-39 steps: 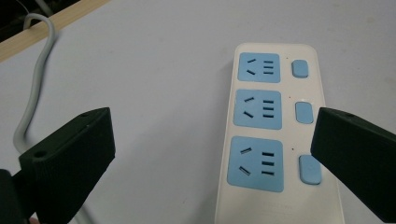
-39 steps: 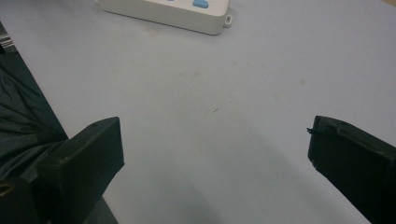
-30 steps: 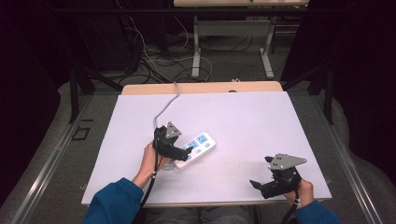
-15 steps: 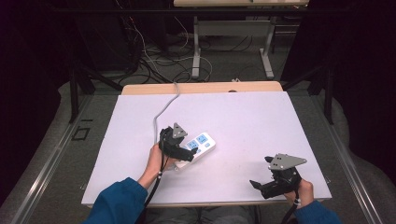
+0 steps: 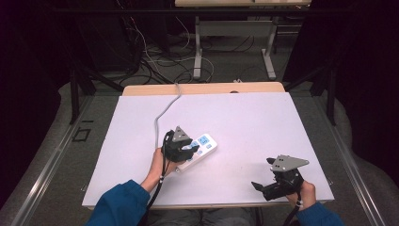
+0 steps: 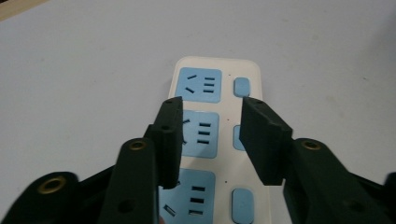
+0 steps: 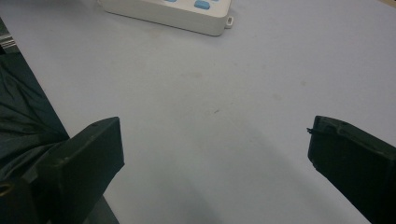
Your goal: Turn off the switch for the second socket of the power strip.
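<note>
A white power strip with blue sockets and blue switches lies left of the table's middle. My left gripper hovers over its near end, pointing along it. In the left gripper view the strip runs away under my jaws, and the left gripper frames the middle socket and its switch. The jaws have just been closing to a narrow gap; they stand above the strip's top face with nothing pinched between them. My right gripper rests near the front right edge, and its jaws stand wide over bare table.
The strip's grey cable runs back over the far edge of the white table. An end of the strip shows at the top of the right gripper view. Table legs and loose cables lie on the floor behind.
The left gripper has shifted slightly to the right over the strip and its jaws have narrowed from wide apart. The right gripper has stayed where it was.
</note>
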A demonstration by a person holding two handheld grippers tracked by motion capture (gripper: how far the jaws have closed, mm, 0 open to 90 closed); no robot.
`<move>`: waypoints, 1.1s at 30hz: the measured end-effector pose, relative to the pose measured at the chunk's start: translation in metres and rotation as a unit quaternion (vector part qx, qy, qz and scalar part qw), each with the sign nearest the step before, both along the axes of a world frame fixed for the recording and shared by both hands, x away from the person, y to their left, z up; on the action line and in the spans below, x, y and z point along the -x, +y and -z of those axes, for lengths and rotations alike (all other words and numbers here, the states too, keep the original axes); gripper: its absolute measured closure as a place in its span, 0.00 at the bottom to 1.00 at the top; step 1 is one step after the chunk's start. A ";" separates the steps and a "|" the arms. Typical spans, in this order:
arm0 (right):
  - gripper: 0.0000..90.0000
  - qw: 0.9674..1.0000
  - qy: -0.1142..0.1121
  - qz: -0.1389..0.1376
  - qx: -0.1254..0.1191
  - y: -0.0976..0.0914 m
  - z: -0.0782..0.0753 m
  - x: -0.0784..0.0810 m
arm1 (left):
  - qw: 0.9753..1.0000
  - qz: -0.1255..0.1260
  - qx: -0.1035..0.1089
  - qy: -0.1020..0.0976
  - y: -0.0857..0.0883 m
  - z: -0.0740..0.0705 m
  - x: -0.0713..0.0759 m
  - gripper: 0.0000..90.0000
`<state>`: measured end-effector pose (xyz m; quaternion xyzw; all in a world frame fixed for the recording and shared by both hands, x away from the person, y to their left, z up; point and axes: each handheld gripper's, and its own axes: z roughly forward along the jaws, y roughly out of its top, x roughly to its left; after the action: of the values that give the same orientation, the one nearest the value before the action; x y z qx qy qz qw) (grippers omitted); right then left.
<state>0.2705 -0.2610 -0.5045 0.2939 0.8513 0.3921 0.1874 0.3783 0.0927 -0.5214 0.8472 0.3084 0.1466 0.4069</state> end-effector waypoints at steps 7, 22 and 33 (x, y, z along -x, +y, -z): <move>0.03 1.000 0.002 0.006 -0.003 0.001 0.000 0.001 | 1.000 0.021 0.015 -0.008 -0.002 0.003 0.003 1.00; 0.03 1.000 0.001 0.002 -0.001 0.000 0.000 0.001 | 0.999 0.039 -0.010 0.001 -0.014 0.019 0.001 1.00; 0.03 1.000 0.002 0.005 0.000 0.001 0.000 0.001 | 0.999 0.042 -0.005 0.001 -0.014 0.020 -0.003 1.00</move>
<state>0.2695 -0.2605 -0.5045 0.2988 0.8501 0.3910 0.1875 0.3810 0.0784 -0.5419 0.8615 0.2726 0.1303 0.4081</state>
